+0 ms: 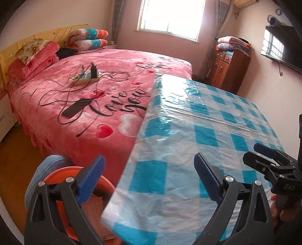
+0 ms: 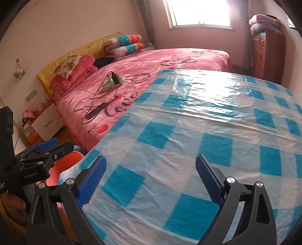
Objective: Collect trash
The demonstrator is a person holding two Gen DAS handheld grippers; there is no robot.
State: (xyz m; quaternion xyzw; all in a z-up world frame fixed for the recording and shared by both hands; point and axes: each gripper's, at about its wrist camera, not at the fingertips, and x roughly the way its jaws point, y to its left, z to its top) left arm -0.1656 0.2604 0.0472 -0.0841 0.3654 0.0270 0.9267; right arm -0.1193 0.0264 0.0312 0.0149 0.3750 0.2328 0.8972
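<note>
Orange bin [image 1: 56, 172] sits beneath wide-open left claw [image 1: 148, 157]; right claw [image 2: 151, 157] likewise open.

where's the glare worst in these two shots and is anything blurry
Left wrist view: window blown out, sheen streaking the checked tablecloth. Right wrist view: window blown out, stronger glare on the tablecloth; near squares smeared. Both bend straight edges.

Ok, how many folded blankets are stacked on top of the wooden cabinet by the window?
2. A pink blanket lies on top, a grey blanket directly beneath it, both on the wooden cabinet. More could be hidden behind them.
</note>
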